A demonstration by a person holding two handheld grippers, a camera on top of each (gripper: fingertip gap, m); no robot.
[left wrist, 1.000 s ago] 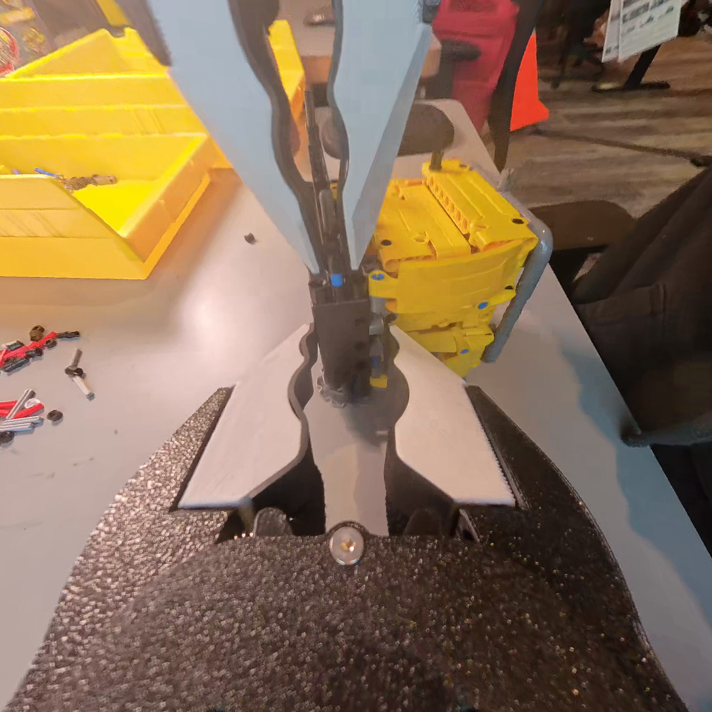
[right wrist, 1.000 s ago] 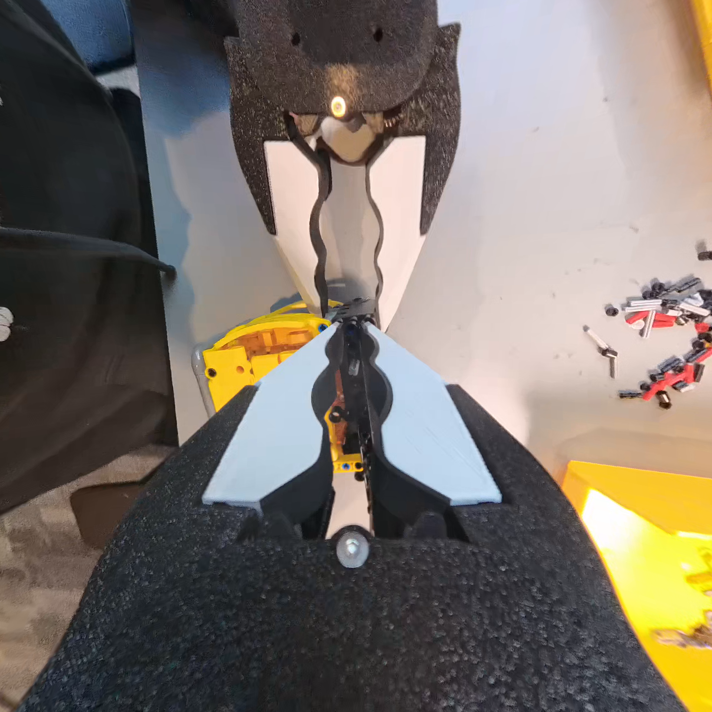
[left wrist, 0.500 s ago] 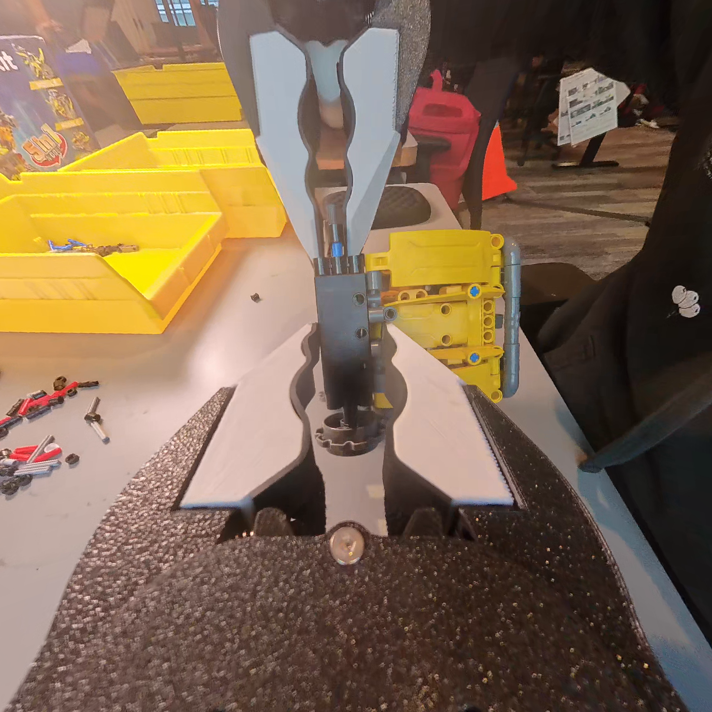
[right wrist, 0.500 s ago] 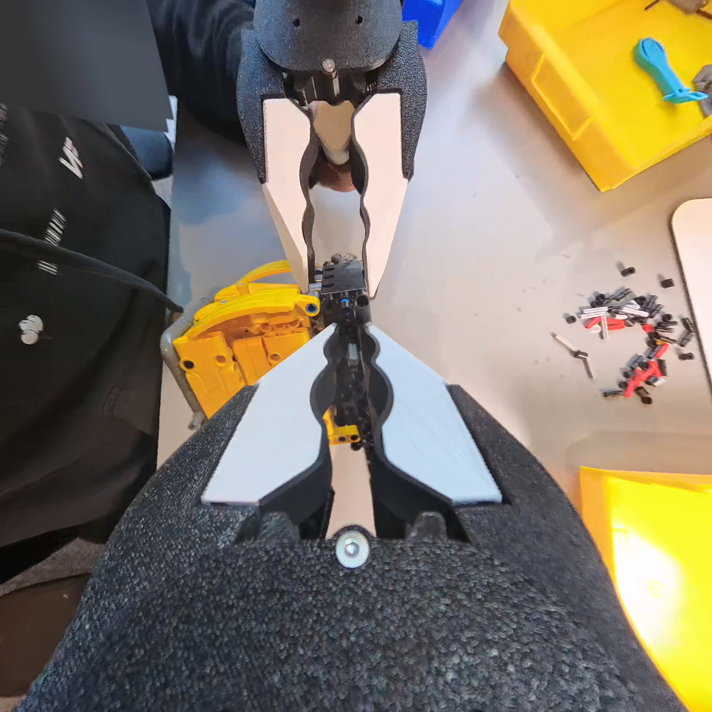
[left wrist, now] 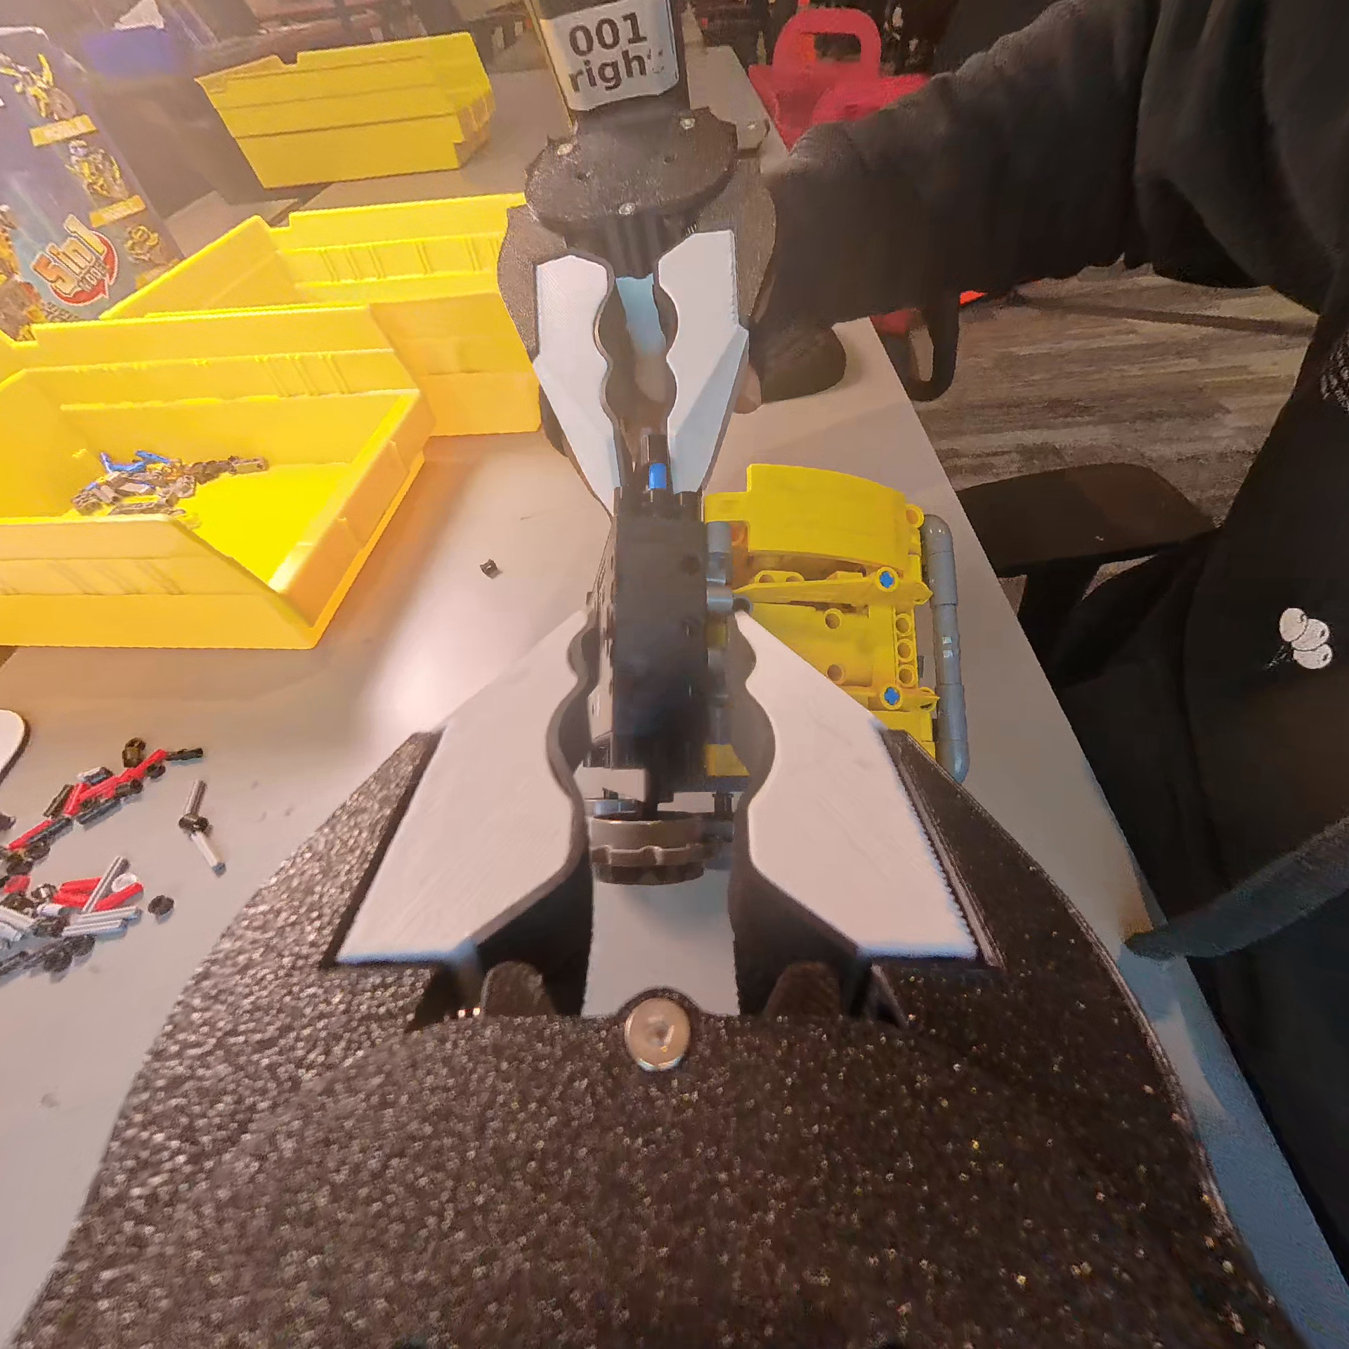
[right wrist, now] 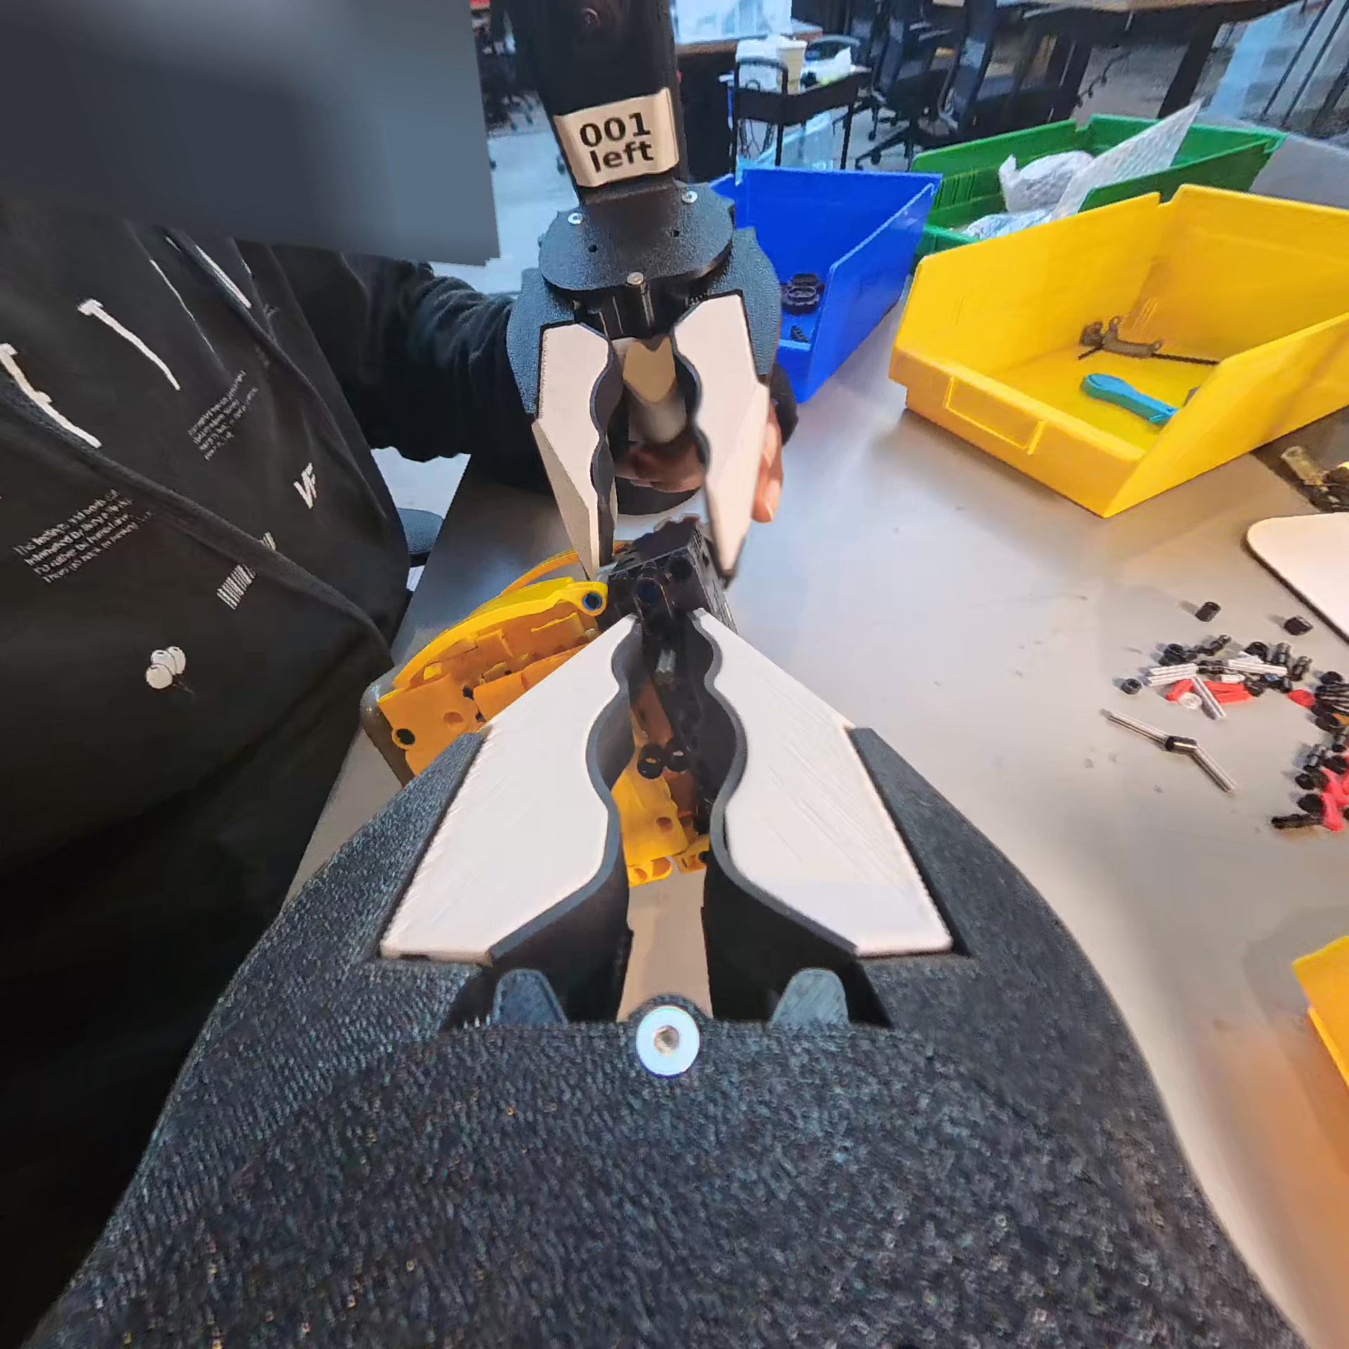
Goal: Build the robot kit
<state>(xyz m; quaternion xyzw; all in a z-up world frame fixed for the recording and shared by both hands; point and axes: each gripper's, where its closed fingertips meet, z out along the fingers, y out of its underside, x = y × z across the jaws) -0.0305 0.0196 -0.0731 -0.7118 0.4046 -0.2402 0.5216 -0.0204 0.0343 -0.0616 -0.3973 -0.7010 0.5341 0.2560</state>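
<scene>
black-and-yellow brick model (left wrist: pixel 660 620) clamped between both grippers above the grey table (left wrist: pixel 438 657).
long axis runs gripper to gripper; left gripper (left wrist: pixel 660 620) closed narrow on its black block, right gripper (right wrist: pixel 660 642) nipping the far end; white labels on both handles; yellow bins (left wrist: pixel 182 511) left of left claw.

A black and yellow toy-brick assembly (left wrist: pixel 660 628) is held above the grey worktop (left wrist: pixel 452 657) near its right edge, gripped from opposite ends by two tools. The left tool (left wrist: pixel 660 620) clamps the black block-shaped section, whose near end carries a dark grey gear (left wrist: pixel 646 839). The right tool (right wrist: pixel 660 620) pinches the far end, where a blue pin (left wrist: pixel 657 476) stands out of the block. The yellow panelled body (left wrist: pixel 825 584), edged by a grey tube (left wrist: pixel 945 635), juts out to the right.
</scene>
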